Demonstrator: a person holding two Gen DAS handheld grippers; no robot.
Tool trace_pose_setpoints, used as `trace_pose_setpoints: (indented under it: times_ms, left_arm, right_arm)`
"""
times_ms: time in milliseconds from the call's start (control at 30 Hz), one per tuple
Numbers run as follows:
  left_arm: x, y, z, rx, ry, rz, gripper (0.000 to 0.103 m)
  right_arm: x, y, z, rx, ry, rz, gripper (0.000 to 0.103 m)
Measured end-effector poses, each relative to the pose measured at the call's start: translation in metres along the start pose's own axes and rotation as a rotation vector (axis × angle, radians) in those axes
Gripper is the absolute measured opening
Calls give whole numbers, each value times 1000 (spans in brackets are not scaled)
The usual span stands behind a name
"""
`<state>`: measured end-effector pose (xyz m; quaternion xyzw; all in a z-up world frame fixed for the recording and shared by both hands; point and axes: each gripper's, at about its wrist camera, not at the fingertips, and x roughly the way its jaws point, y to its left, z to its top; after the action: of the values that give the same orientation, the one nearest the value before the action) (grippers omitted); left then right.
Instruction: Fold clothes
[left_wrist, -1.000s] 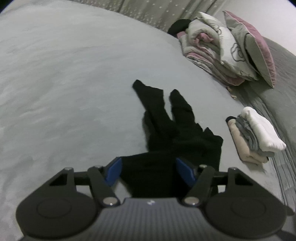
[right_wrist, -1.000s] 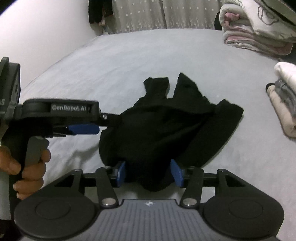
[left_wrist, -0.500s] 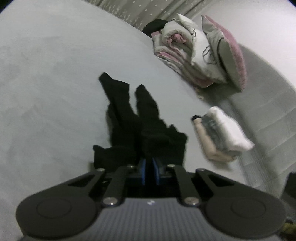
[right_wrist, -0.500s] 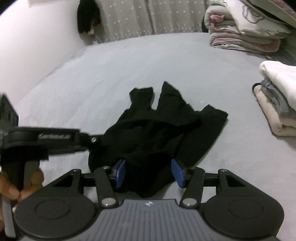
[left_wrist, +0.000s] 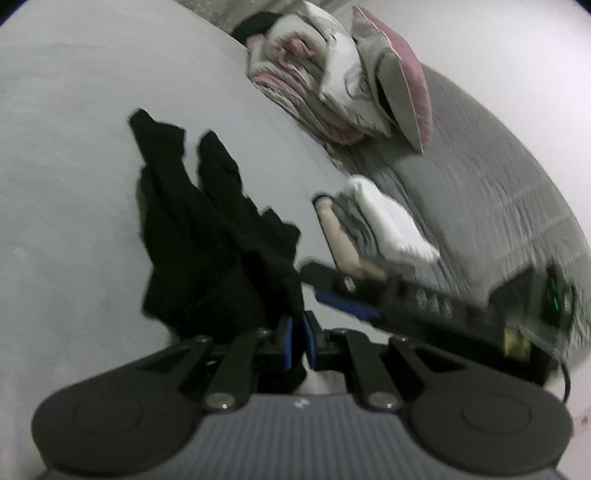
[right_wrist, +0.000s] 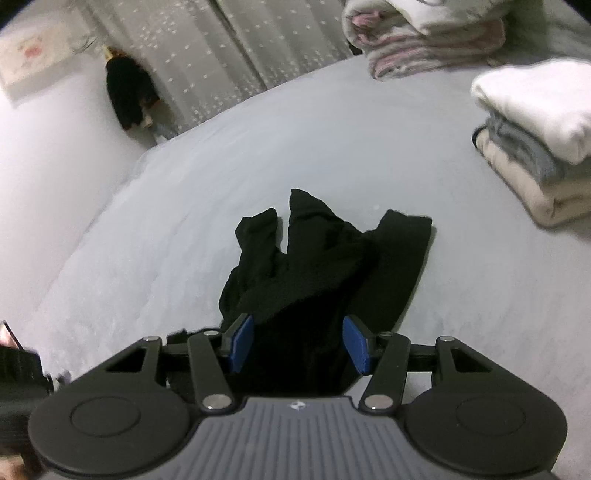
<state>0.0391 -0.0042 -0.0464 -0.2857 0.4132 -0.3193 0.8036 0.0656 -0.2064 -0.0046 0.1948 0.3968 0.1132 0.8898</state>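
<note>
A crumpled black garment (left_wrist: 207, 236) lies on the pale grey bed, two narrow ends pointing away from me. My left gripper (left_wrist: 300, 334) is shut on the garment's near edge, its blue pads pressed together with black cloth between them. In the right wrist view the same black garment (right_wrist: 321, 269) stretches ahead, and my right gripper (right_wrist: 298, 345) stands open with the cloth's near part lying between its blue pads. The right gripper's body (left_wrist: 406, 299) also crosses the left wrist view, to the right of the left gripper.
A stack of folded clothes (left_wrist: 373, 225), white on top, sits right of the garment, also in the right wrist view as folded clothes (right_wrist: 535, 136). Rolled bedding and a pillow (left_wrist: 343, 81) lie at the far right. A curtain (right_wrist: 236, 48) and a dark object (right_wrist: 129, 96) stand beyond the bed.
My left gripper went from open around the garment's edge to shut on it, then lifted and drew the cloth toward me. The right gripper stayed open and moved closer over the cloth.
</note>
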Motion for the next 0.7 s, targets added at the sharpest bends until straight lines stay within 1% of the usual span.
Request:
trace_pose_setpoints:
  times_ms: [167,200,267,300,333,400,433,467,500,533,567,700]
  left_arm:
    - [14,-14,-14,79,93,-15,7]
    - [16,-17,-17,98,113,-17,7]
    - [20,-22,-22,135,146,-14,7]
    - [21,-23,-24,146,154,-8,8]
    - [20,-24,-24,149,156,-2,8]
    - [15,-22,-23,137,142,13,15]
    - [11,-22,-22,135,130,18,25]
    - [7,-22,-20,139,113,25,37]
    - [3,-23,-18,145,94,37,43]
    - [0,-24,-17,152,75,49,52]
    - [-4,-24,-15,159,58,64,58]
    - [-10,-26,-8,176,15,151,68]
  right_arm:
    - [15,-9,0,67,40,25,53]
    - [17,-9,-1,70,46,23,50]
    - [23,-10,-3,64,61,15,33]
    - [25,-11,-3,58,69,11,13]
    - [26,-12,-4,53,75,4,6]
    - [23,-13,-5,31,71,-7,6]
    - [20,-13,-5,13,62,-15,6]
    - [15,-12,-6,-4,52,-21,6]
    - [10,-12,-6,-21,42,-26,6]
    - [5,-12,-6,-37,33,-30,6]
    - [0,-12,-7,-49,26,-33,6]
    - [-17,-20,-11,-87,15,-50,6]
